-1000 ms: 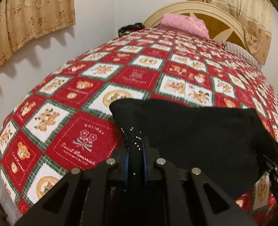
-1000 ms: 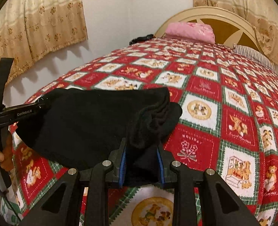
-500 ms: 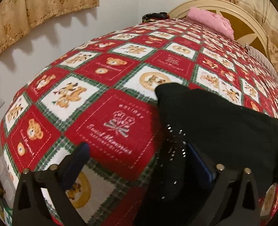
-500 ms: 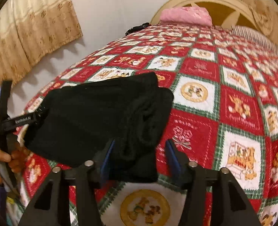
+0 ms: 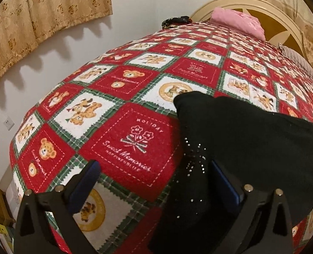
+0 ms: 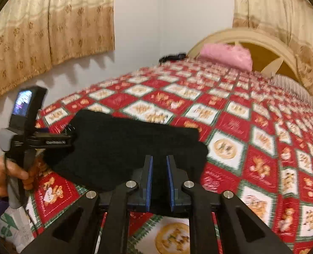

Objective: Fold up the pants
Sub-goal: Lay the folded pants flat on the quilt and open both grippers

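Currently the quilt (image 5: 122,139) covers the bed; the black pants (image 6: 124,148) lie folded on it near its foot edge, far from the pink pillow (image 6: 226,55). My left gripper (image 5: 156,182) stands wide open, its fingers straddling the pants' left edge, holding nothing. My right gripper (image 6: 159,169) shows a narrow gap, empty. Judgement: fold laid, release step; next, check for another fold.

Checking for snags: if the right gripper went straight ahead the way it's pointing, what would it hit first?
Most likely the folded black pants, lying just beyond the right gripper; depth is uncertain in the blur.
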Demonstrator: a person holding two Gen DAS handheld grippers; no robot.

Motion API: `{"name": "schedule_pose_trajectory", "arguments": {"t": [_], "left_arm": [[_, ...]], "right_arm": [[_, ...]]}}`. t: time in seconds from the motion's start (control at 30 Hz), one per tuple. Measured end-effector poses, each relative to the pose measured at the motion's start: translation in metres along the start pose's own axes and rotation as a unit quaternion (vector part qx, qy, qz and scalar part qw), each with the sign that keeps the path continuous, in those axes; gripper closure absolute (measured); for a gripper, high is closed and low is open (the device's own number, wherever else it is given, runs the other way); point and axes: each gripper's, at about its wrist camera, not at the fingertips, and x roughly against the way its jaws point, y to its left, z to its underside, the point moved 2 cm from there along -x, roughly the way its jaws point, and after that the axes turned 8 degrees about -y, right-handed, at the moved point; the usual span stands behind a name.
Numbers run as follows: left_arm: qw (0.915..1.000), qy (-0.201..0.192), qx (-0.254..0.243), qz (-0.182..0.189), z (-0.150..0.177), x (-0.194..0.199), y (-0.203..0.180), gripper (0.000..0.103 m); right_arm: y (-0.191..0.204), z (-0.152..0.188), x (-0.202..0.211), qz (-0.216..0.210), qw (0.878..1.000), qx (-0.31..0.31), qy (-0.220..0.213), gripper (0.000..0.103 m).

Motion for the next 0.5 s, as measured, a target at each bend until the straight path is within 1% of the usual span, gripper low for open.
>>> {"name": "schedule_pose_trajectory", "arguments": {"t": [0.03,0.1,0.13,0.17,0.2,0.3,0.4,0.47,0.5], "left_arm": [[1.0,0.0,-0.003,0.002,0.0,0.0,0.001,0.0],[0.9999,0.0,-0.006,0.008,0.001,0.001,0.003,0.0],[0.9999,0.001,-0.006,0.009,0.001,0.002,0.003,0.0],[0.9999,0.001,-0.006,0.009,0.001,0.002,0.003,0.0],[1.0,0.002,-0.005,0.007,0.001,0.004,0.004,0.0],[1.0,0.004,-0.001,0.004,0.002,0.02,0.011,0.0],[0.9996,-0.028,0.001,-0.009,0.0,0.042,0.024,0.0],[0.9981,-0.057,0.005,-0.025,-0.008,0.055,0.033,0.0],[0.9973,-0.068,0.011,-0.026,-0.012,0.058,0.036,0.0]], "right_arm": [[-0.005,0.004,-0.011,0.003,1.0,-0.012,0.018,0.09],[-0.023,0.021,-0.032,0.005,0.996,-0.061,0.062,0.091],[-0.03,0.027,-0.034,0.001,0.995,-0.08,0.066,0.093],[-0.037,0.03,-0.034,-0.008,0.994,-0.099,0.056,0.095],[-0.041,0.03,-0.034,-0.013,0.992,-0.109,0.058,0.096],[-0.044,0.03,-0.037,-0.016,0.991,-0.115,0.059,0.097],[-0.043,0.032,-0.036,-0.017,0.992,-0.114,0.051,0.097],[-0.043,0.034,-0.034,-0.018,0.992,-0.115,0.049,0.097],[-0.043,0.034,-0.034,-0.018,0.992,-0.114,0.048,0.097]]}}
